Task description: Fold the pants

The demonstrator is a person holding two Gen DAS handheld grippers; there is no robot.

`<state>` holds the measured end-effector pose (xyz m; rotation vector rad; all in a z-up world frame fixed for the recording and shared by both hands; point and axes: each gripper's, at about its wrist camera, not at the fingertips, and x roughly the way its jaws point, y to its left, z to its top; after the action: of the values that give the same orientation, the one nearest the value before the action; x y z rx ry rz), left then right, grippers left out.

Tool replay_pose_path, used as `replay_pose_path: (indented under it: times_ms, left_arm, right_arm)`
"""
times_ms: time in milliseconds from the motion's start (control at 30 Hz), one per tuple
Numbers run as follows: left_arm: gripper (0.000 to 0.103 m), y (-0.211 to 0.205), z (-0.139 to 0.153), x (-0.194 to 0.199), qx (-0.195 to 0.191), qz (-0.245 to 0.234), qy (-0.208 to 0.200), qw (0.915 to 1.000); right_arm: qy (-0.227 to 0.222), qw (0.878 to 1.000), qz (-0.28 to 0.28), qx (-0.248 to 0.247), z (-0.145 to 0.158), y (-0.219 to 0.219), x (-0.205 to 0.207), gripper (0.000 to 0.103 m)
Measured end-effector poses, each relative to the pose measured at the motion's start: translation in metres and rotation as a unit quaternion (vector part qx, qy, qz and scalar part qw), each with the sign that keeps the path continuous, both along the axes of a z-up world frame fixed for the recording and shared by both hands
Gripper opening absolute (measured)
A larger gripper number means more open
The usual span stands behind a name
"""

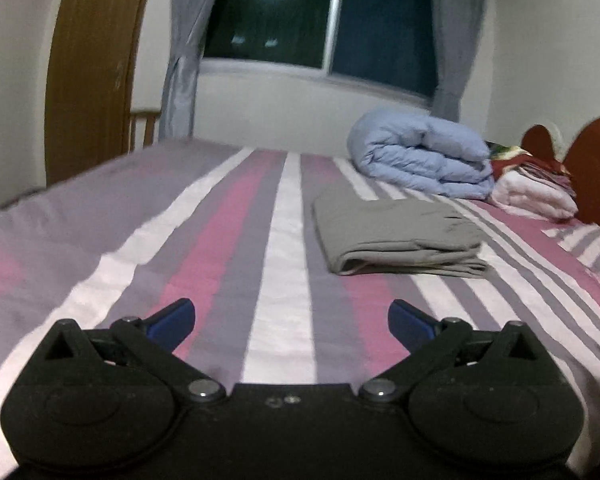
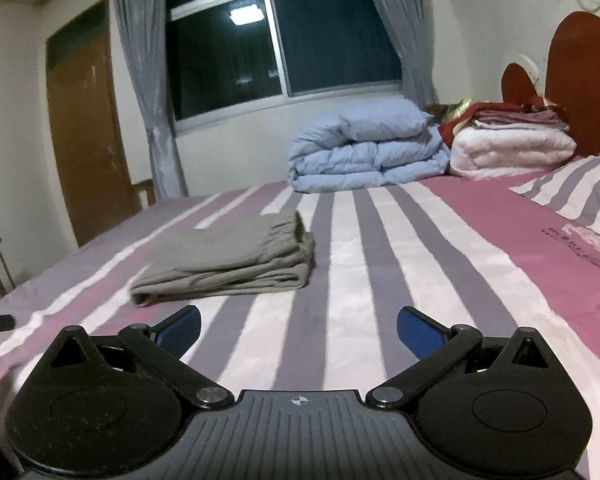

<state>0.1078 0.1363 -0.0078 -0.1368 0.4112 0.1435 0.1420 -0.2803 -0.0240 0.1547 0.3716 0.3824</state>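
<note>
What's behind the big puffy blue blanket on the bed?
Behind the blue blanket you can see the white wall and the window with its grey curtain. The blanket hides the far edge of the bed, so anything tucked there can't be seen.

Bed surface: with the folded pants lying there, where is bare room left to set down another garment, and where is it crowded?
The striped bedspread is bare between the grey folded pants and the pillow, and on the door side of the pants. Both grippers hang open and empty over the near edge. By the headboard it is crowded: blue duvet, white quilt.
</note>
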Motion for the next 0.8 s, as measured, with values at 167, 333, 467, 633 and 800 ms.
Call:
replay_pose_path:
  times_ms: [167, 333, 467, 633, 800]
  left_arm:
    - [0.097, -0.035, 0.011, -0.037, 0.003, -0.036, -0.015, 0.9992]
    - [0.097, -0.055, 0.022, -0.062, 0.002, -0.041, -0.03, 0.9987]
    - [0.097, -0.073, 0.031, -0.082, 0.006, -0.052, -0.042, 0.9977]
    - [0.097, -0.099, 0.031, -0.109, 0.012, -0.076, -0.054, 0.9956]
    - [0.097, -0.112, 0.014, -0.114, 0.027, -0.099, -0.046, 0.9936]
  right_arm:
    - [-0.033, 0.999, 0.026, -0.023, 0.009, 0.014, -0.061, 0.103]
    - [-0.038, 0.998, 0.037, -0.017, 0.016, 0.025, -0.091, 0.103]
    - [-0.04, 0.999, 0.032, -0.013, 0.02, 0.03, -0.116, 0.103]
    - [-0.066, 0.997, 0.026, -0.026, 0.026, 0.043, -0.153, 0.103]
    - [-0.085, 0.995, 0.036, -0.038, 0.026, 0.05, -0.163, 0.103]
